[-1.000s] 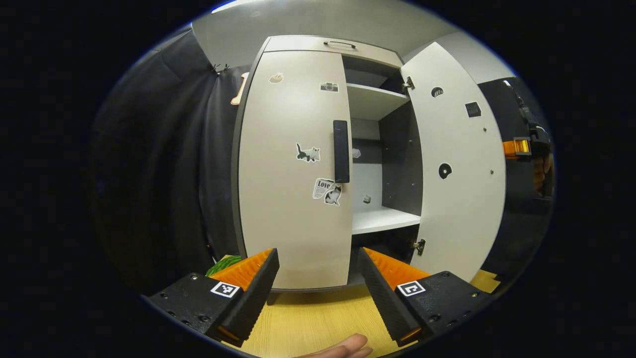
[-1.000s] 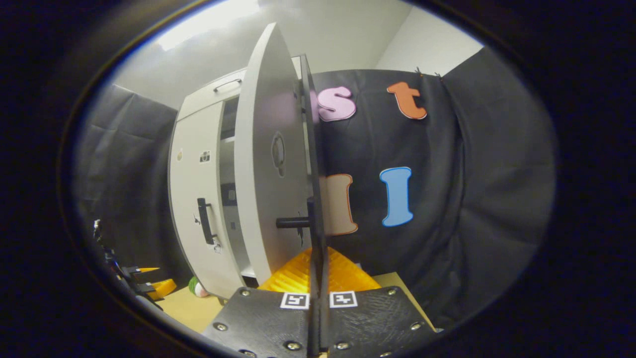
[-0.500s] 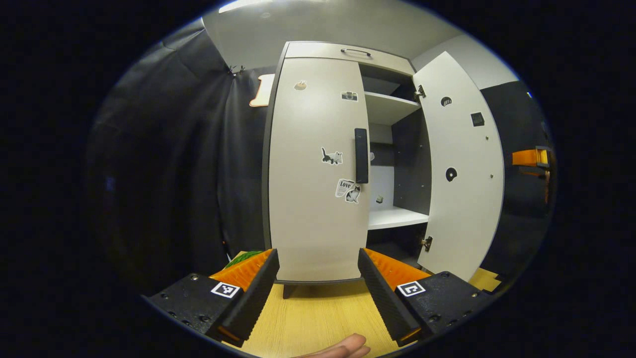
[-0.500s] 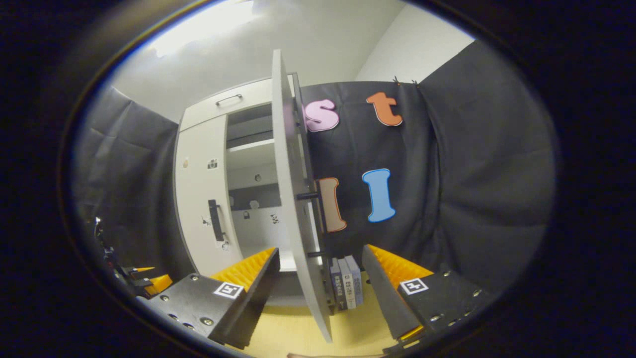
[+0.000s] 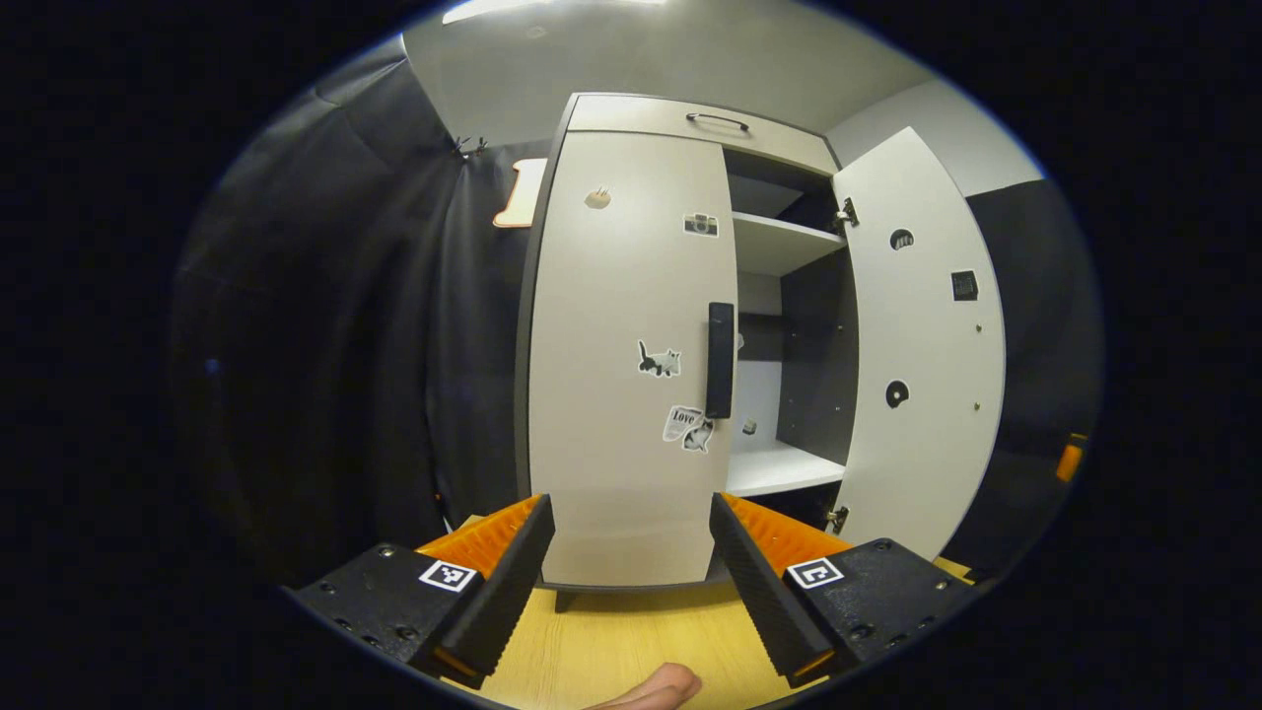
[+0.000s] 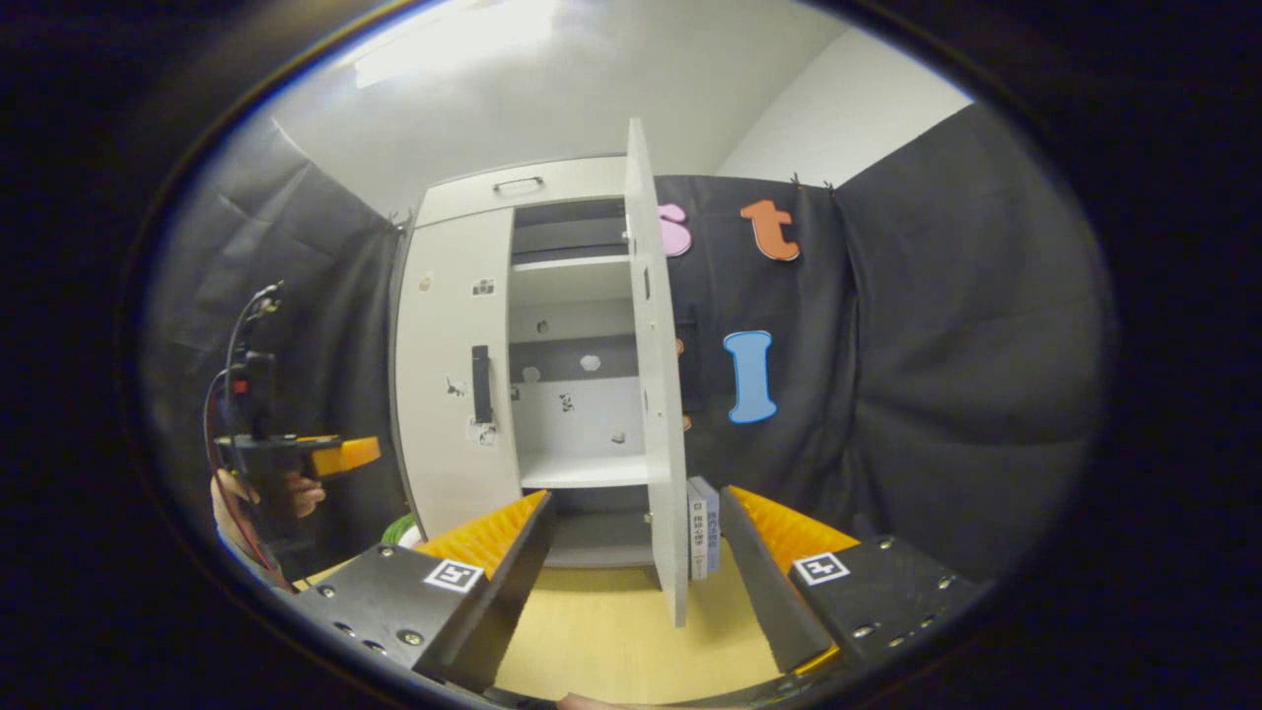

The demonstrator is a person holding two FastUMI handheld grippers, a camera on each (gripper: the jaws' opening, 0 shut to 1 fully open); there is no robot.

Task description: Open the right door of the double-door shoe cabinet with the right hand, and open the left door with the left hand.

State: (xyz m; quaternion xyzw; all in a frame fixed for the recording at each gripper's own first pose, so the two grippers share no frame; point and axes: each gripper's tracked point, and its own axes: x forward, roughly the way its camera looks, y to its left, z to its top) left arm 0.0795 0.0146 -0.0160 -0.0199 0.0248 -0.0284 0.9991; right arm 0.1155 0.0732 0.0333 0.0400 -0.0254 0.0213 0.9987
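The shoe cabinet (image 5: 631,108) stands on the tabletop (image 5: 631,641) with its right door (image 5: 922,345) swung open and its left door (image 5: 621,394) shut. That half is next: the left gripper (image 5: 631,562), jaws wide, must reach the handle (image 5: 720,360). The right gripper (image 6: 631,562) hangs clear, jaws wide

Green object (image 6: 398,529) left of the right gripper (image 6: 631,562): mostly hidden behind its finger, identity unclear. Books (image 6: 703,528) just ahead, partly covered by the open right door (image 6: 659,394). Stickers (image 5: 659,360) on the left door (image 5: 631,345), ahead of the left gripper (image 5: 631,562): too small to read.
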